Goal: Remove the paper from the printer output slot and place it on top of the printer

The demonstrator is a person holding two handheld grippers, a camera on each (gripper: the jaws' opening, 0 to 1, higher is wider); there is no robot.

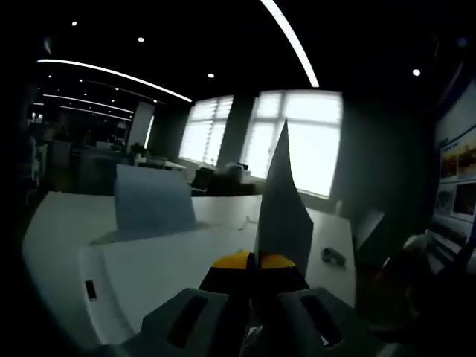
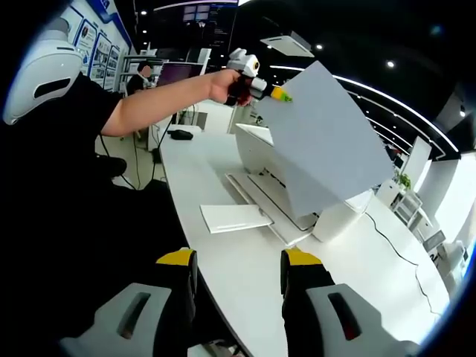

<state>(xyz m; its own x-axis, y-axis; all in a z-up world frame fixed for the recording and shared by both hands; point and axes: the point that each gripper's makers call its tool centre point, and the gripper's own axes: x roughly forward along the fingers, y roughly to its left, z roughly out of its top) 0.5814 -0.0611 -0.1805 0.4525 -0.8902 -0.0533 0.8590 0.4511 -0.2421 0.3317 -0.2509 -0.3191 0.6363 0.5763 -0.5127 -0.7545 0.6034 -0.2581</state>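
Paper (image 2: 327, 141): one grey sheet held in the air above the printer (image 2: 327, 216), pinched at a corner, already out of the output slot.
Left gripper (image 2: 277, 94): jaws clenched on the sheet's edge; in its own view the paper (image 1: 284, 201) rises edge-on from between the jaws.
Right gripper (image 2: 238, 279): jaws parted, holding nothing, hovering over the table (image 2: 223, 260).
Handling: light, thin and floppy, probably creasing easily; a corner pinch lets it swing, so lay it flat on the printer top.
Remaining: setting it down.

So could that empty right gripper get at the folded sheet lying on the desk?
Probably yes: the right gripper stands open just short of the folded sheet, with bare desk between them. The printer sits beyond it.
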